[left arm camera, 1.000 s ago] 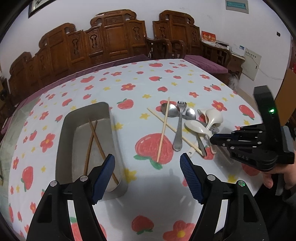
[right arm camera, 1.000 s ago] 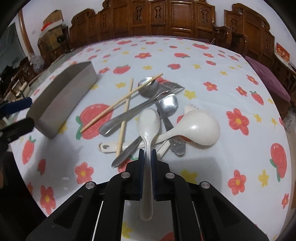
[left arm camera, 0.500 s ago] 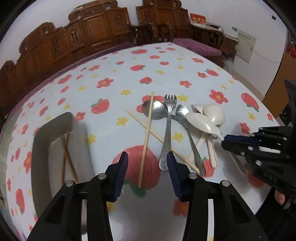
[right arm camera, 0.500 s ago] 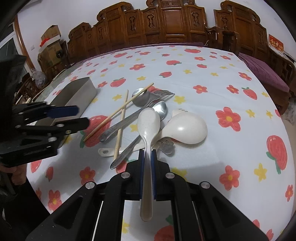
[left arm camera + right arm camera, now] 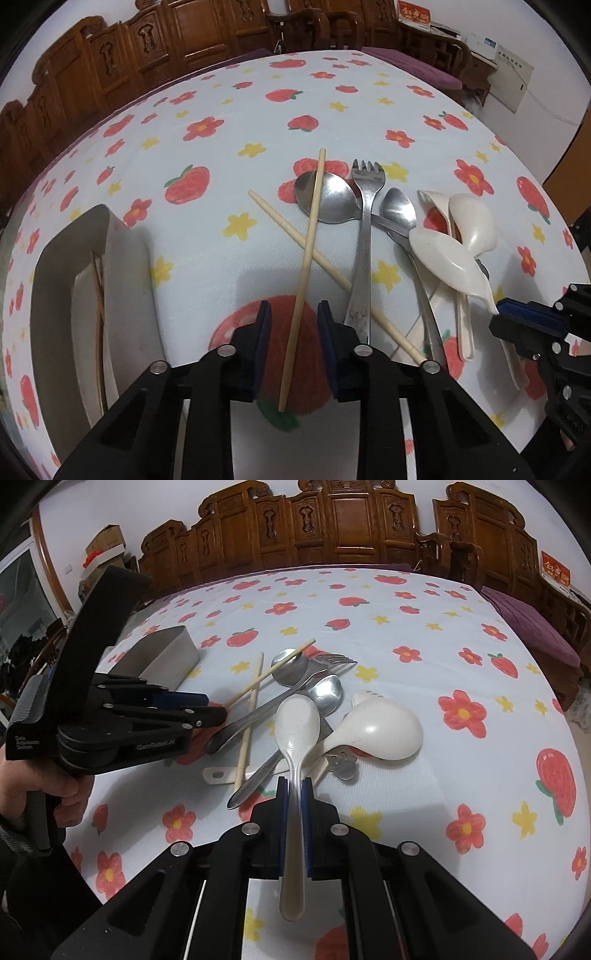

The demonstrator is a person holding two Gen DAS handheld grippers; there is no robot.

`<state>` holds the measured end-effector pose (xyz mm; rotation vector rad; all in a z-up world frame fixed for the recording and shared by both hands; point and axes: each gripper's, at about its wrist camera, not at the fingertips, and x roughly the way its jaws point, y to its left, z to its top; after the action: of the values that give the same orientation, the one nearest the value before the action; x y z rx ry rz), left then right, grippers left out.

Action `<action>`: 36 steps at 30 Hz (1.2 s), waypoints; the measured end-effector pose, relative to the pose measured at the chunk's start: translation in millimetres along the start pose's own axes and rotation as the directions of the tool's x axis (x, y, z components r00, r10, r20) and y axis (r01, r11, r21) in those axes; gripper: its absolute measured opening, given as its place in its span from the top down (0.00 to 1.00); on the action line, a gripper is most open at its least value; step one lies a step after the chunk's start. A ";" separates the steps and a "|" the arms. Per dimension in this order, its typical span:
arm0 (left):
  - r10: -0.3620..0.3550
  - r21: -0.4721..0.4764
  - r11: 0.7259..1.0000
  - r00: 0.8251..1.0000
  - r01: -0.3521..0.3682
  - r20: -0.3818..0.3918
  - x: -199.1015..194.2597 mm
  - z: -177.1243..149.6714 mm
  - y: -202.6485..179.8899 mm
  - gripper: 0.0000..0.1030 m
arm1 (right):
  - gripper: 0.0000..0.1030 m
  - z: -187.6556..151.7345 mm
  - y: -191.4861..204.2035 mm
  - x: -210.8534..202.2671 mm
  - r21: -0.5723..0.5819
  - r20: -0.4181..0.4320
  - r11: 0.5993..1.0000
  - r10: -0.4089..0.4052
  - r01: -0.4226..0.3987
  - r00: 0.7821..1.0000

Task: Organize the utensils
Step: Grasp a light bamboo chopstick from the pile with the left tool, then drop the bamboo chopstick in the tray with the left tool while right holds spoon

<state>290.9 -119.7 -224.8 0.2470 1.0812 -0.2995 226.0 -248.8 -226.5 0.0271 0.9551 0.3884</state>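
A pile of utensils lies on the strawberry tablecloth: two pale chopsticks crossed, a metal fork (image 5: 364, 236), metal spoons (image 5: 328, 197) and a white rice paddle (image 5: 373, 731). My left gripper (image 5: 293, 317) is open, its fingers either side of one chopstick (image 5: 304, 258) without touching it. It shows in the right wrist view (image 5: 207, 707) at the left. My right gripper (image 5: 294, 786) is shut on the handle of a white spoon (image 5: 297, 723) and holds it above the pile. It also shows in the left wrist view (image 5: 498, 317).
A metal tray (image 5: 55, 295) with two dark chopsticks (image 5: 98, 295) stands at the left. It also shows in the right wrist view (image 5: 166, 653). Carved wooden chairs (image 5: 332, 520) line the table's far side. The table edge is close at the right.
My left gripper has moved right from the tray to the pale chopstick and narrowed its opening around it. My right gripper has kept its hold on the white spoon.
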 end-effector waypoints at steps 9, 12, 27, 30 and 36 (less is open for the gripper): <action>0.004 0.023 1.000 1.000 -0.005 0.018 -0.4 -4.1 -4.4 0.96 | 0.91 -0.9 0.9 1.2 -0.001 -0.006 1.000 -0.003 0.003 1.000; 0.003 0.027 1.000 0.999 -0.004 0.033 -9.0 -8.7 -5.8 0.96 | 0.91 -0.6 2.3 -0.2 0.001 -0.003 1.000 0.003 -0.003 1.000; -0.002 0.017 1.000 0.992 0.000 0.130 -72.7 -18.9 14.8 0.96 | 0.92 16.7 36.5 -19.8 -0.077 0.027 0.997 -0.004 0.006 1.000; -0.003 0.011 1.000 0.990 0.001 0.140 -82.4 -21.1 21.4 0.96 | 0.92 20.6 44.1 -24.0 -0.089 0.033 0.996 -0.008 0.011 0.999; 0.009 -0.006 1.000 0.987 -0.009 0.158 -99.2 -27.7 39.1 0.96 | 0.92 30.2 62.1 -34.4 -0.117 0.051 0.993 -0.009 0.015 0.999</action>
<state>238.7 -62.1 -146.8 0.2198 0.9239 -0.3032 213.1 -198.1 -169.9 -0.0757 0.8811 0.4303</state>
